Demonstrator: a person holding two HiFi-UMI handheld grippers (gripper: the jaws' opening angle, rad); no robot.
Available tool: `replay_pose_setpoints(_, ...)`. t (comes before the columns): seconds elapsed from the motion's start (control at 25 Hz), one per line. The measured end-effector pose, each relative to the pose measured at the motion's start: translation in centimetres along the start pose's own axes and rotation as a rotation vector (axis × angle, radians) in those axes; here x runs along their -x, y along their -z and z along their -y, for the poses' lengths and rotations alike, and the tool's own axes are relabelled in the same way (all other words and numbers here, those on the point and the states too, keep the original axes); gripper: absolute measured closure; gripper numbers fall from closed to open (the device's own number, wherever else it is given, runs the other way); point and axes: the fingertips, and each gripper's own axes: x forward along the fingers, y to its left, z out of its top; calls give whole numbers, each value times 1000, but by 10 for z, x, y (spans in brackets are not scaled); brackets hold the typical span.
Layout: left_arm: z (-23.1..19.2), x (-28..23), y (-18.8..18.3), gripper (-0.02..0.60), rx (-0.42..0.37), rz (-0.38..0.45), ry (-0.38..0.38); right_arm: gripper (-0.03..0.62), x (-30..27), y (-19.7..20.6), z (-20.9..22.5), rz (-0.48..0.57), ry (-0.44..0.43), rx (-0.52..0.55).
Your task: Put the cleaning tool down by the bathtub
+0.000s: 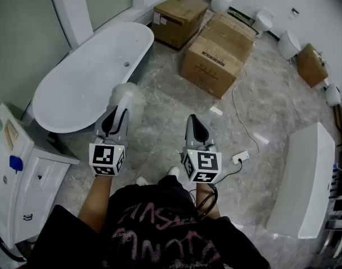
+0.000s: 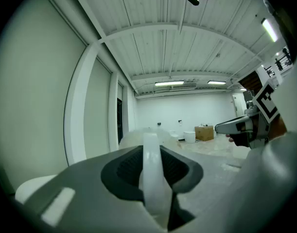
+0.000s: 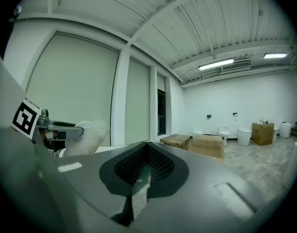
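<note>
The cleaning tool is a white fluffy duster (image 1: 127, 93) on a white handle (image 2: 151, 174). My left gripper (image 1: 120, 112) is shut on that handle, and the fluffy head sticks out past its tips, above the floor just off the near right rim of the white bathtub (image 1: 87, 78). In the left gripper view the handle runs up between the dark pads (image 2: 126, 169). My right gripper (image 1: 193, 123) hovers over the floor to the right, shut with nothing in it. From the right gripper view the duster (image 3: 91, 136) shows at the left.
Cardboard boxes (image 1: 218, 54) stand beyond the tub, with toilets (image 1: 263, 20) along the far wall. A white cabinet (image 1: 17, 175) is at my left, a long white fixture (image 1: 306, 175) at my right. A cable and power strip (image 1: 240, 157) lie on the marble floor.
</note>
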Motion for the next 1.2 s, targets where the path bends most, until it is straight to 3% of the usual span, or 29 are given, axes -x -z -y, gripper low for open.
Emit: replay_pose_setpoints(1.2,-15,6,33,488,48,-47,17,580,-7,21,-9,-15,26,28)
